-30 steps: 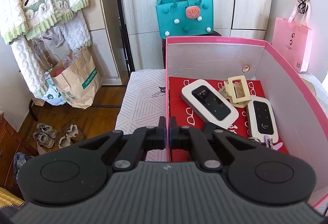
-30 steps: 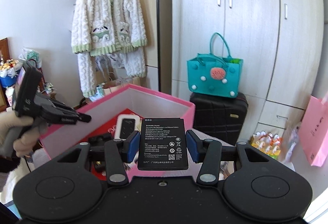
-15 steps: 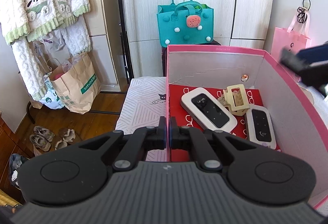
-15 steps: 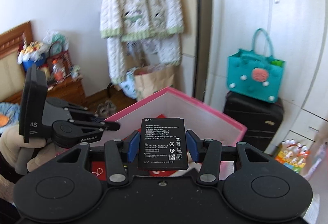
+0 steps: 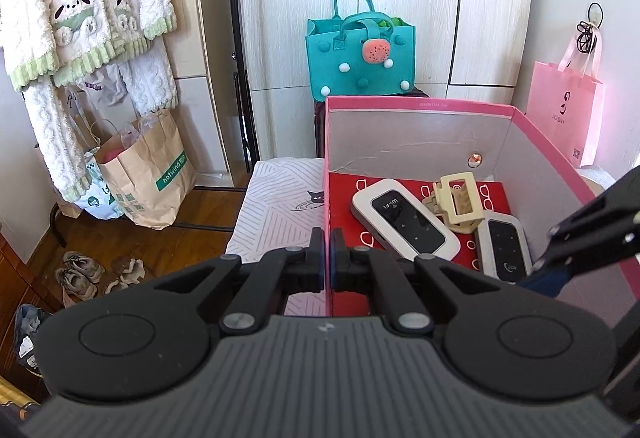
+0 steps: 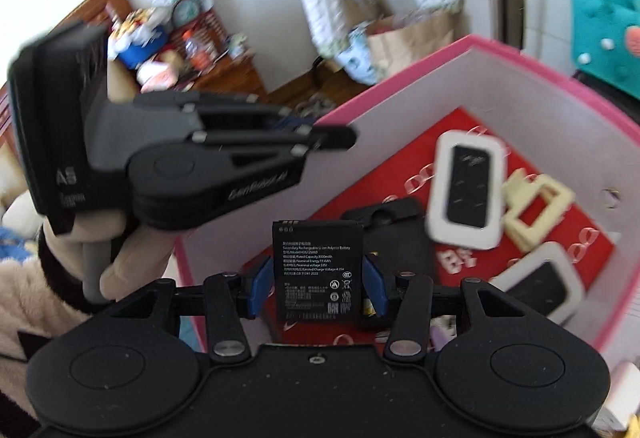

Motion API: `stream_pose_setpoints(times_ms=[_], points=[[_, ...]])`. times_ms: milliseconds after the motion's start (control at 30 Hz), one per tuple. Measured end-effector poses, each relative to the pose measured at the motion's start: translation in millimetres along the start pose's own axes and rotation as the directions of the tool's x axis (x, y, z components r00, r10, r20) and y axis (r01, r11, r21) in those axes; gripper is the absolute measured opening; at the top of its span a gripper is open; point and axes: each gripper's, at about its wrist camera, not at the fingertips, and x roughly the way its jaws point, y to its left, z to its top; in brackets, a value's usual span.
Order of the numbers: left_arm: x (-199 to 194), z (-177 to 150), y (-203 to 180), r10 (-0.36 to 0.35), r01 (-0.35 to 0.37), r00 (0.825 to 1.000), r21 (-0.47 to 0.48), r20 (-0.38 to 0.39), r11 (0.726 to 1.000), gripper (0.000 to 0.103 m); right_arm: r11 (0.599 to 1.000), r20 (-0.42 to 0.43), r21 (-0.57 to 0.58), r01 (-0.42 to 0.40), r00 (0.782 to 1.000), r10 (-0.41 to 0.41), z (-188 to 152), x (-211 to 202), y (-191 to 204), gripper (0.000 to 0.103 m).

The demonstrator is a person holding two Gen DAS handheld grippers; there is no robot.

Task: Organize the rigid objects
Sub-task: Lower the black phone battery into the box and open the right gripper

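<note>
Black and flat, the battery (image 6: pixel 317 270) sits clamped by its side edges in the right tool (image 6: pixel 317 288), long axis running straight out ahead of the fingers, printed face up. The pink box (image 6: pixel 472 49) lies just below and ahead of that tool, its open floor off to the tool's right past a dark case (image 6: pixel 394 230). The left tool (image 5: pixel 325 264) is pinched together on the box's near wall. I'd judge the right hand, already over the box, the one to lower it in.

Black battery (image 6: pixel 317 270) between the right gripper (image 6: pixel 317 288) jaws, above the pink box (image 6: pixel 500 77) interior.
</note>
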Motion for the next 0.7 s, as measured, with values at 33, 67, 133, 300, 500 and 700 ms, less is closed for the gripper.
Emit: stream_pose_setpoints(times_ms=[33, 67, 133, 300, 500, 700], points=[[-0.1, -0.1, -0.4, 0.001, -0.001, 1.000, 0.003, 0.000, 1.000, 0.002, 1.000, 0.033, 0.003, -0.014, 0.999, 0.014, -0.5, -4.1, -0.2, 0.054], [0.0, 0.2, -1.0, 0.004, -0.004, 1.000, 0.005, 0.000, 1.000, 0.002, 1.000, 0.078, 0.019, -0.019, 0.997, 0.017, -1.7, -11.7, -0.6, 0.053], [-0.1, 0.2, -1.5, 0.004, -0.004, 1.000, 0.006, 0.001, 1.000, 0.002, 0.999, 0.168, 0.049, -0.021, 0.986, 0.012, -6.8, -32.2, -1.4, 0.054], [-0.2, -0.2, -1.2, 0.004, -0.004, 1.000, 0.004, 0.004, 1.000, 0.002, 0.989, 0.292, 0.108, 0.097, 0.948, -0.125, -34.8, -85.1, -5.9, 0.053], [0.1, -0.2, -1.5, 0.004, -0.004, 1.000, 0.005, 0.004, 1.000, 0.002, 0.936, 0.287, 0.211, 0.282, 0.898, -0.335, -80.8, -129.0, -24.6, 0.053], [-0.4, 0.1, -2.0, 0.011, -0.011, 1.000, 0.011, 0.004, 1.000, 0.002, 0.854, 0.207, 0.289, 0.432, 0.843, -0.496, -133.4, -133.8, -55.4, 0.053]])
